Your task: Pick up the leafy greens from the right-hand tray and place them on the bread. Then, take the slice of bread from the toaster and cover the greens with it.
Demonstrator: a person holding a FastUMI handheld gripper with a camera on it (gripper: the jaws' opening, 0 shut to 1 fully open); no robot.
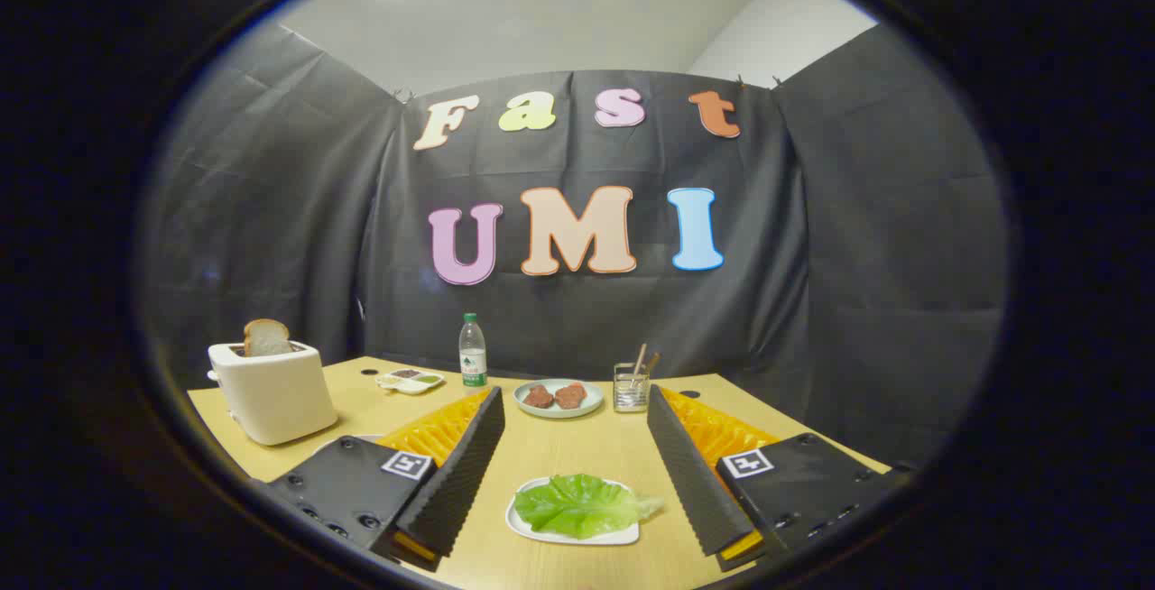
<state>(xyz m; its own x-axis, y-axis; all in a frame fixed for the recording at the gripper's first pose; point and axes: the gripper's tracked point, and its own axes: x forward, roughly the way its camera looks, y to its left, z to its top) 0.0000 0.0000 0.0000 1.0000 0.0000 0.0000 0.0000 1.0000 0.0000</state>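
The gripper [576, 455] is held wide apart, empty; the crinkled green lettuce leaf [577, 505] on its white rectangular tray [623, 537] is seen lying crosswise directly between the fingers.

The leafy greens [582, 505] lie flat on a small white tray [623, 537] on the wooden table, one broad, crinkled, bright green leaf that covers most of the tray, its tip reaching just past the tray's edge. The tray sits between the gripper's [576, 410] two spread fingers, touched by neither. A slice of bread [266, 337] stands upright in the slot of the cream-white toaster [275, 391], well apart from the greens, its browned crust and pale crumb rising above the top
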